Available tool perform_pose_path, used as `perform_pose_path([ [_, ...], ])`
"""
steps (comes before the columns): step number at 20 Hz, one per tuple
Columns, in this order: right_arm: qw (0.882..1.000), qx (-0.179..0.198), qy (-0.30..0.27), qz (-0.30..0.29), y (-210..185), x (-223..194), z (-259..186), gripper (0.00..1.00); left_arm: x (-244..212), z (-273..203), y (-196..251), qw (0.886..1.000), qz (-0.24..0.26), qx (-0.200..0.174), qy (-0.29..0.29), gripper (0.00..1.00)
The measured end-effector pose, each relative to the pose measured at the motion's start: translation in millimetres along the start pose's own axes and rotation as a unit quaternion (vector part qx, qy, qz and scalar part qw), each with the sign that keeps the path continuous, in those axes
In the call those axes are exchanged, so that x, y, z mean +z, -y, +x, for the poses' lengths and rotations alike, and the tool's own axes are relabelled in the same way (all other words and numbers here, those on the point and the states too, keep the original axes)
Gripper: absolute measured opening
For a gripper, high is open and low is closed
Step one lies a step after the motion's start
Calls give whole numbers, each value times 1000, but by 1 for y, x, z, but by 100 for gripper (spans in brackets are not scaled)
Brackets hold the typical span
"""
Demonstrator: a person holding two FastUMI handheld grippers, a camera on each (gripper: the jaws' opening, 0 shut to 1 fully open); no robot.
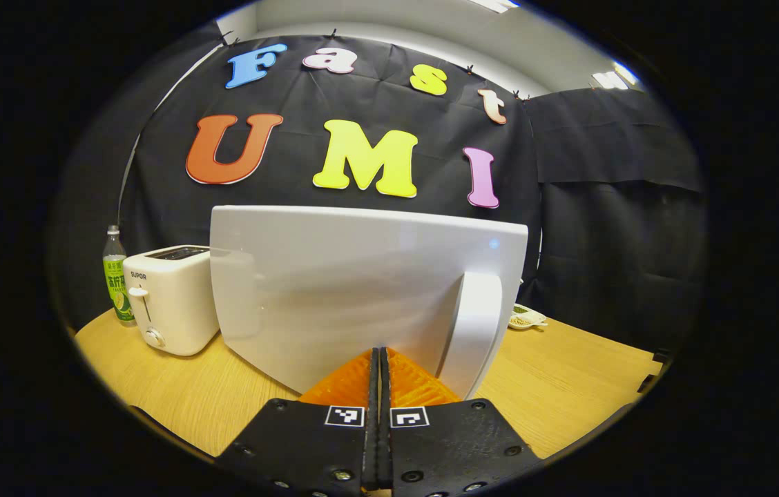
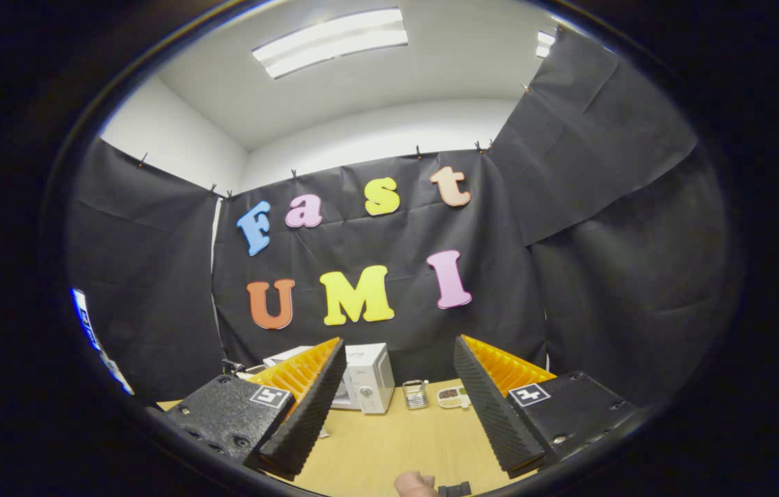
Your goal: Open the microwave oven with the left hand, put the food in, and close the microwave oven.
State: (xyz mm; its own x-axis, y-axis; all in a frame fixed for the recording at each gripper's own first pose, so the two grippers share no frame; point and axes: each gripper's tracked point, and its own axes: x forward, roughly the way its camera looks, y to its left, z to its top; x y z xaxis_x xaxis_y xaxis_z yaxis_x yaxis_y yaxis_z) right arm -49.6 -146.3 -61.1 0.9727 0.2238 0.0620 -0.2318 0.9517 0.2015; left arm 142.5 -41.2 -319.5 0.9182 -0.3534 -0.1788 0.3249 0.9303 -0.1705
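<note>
While the left gripper [image 1: 379,359] points at the microwave door [image 1: 362,290] with its two fingers pressed together and nothing between them, its tips sit low against the door's outer face, just beside the handle [image 1: 474,331]; whether they touch the door cannot be told. In the left gripper view the white door is swung out and seen from its outer side, hiding the oven behind it. A white toaster [image 1: 170,298] stands to the left of the door near the tabletop's [image 1: 569,386] far left edge, and a green-labelled bottle [image 1: 117,279] stands just beside it, closer to the corner. To the right of the door, near the far edge, a small white dish [image 1: 526,317] holds some food.

In the right gripper view the right gripper [image 2: 396,386] is raised and looks across the table, its fingers spread wide apart and holding nothing. Between them, at the far edge of the tabletop [image 2: 389,435], stands the microwave [image 2: 369,376], with a small glass jar [image 2: 416,393] and a dish of food [image 2: 453,396] to its right. A fingertip [image 2: 414,484] of a person's hand shows at the bottom edge of that view.
</note>
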Motion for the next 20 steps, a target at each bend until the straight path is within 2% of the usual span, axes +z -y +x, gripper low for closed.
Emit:
perform_pose_path([
  [5, 1000, -3, -12, 5, 19, -17, 21, 100, 7, 32, -1, 1000, -2, 7, 7, 0],
  [6, 1000, 0, -14, 5, 21, -20, 25, 99, 7, 39, 3, 1000, -3, 3, 6, 13],
  [7, 1000, 3, -18, 4, 20, -23, 29, 99, 7, 44, 7, 1000, -3, 0, 4, 0],
  [8, 1000, 7, -22, 1, 20, -26, 35, 99, 7, 50, 7, 1000, 1, 1, 1, 13],
  [9, 1000, 10, -26, -1, 20, -30, 40, 99, 10, 56, 7, 1000, 6, 3, 0, 0],
  [13, 999, 24, -42, -18, 28, -50, 61, 100, 20, 84, 29, 1000, 4, -4, 3, 0],
  [14, 998, 28, -49, -22, 30, -56, 66, 90, 22, 92, 32, 1000, 4, -3, 4, 0],
  [16, 997, 35, -58, -22, 31, -68, 79, 90, 22, 110, 34, 1000, 7, 4, -2, 0],
  [17, 997, 38, -63, -21, 34, -76, 87, 100, 21, 119, 33, 1000, 10, 9, -4, 0],
  [18, 997, 40, -68, -20, 37, -81, 91, 100, 20, 128, 32, 1000, 10, 12, -9, 0],
  [19, 996, 42, -73, -18, 39, -85, 95, 90, 18, 137, 31, 1000, 8, 16, -13, 0],
  [20, 996, 42, -79, -17, 42, -89, 99, 100, 18, 146, 30, 1000, 9, 20, -15, 0],
])
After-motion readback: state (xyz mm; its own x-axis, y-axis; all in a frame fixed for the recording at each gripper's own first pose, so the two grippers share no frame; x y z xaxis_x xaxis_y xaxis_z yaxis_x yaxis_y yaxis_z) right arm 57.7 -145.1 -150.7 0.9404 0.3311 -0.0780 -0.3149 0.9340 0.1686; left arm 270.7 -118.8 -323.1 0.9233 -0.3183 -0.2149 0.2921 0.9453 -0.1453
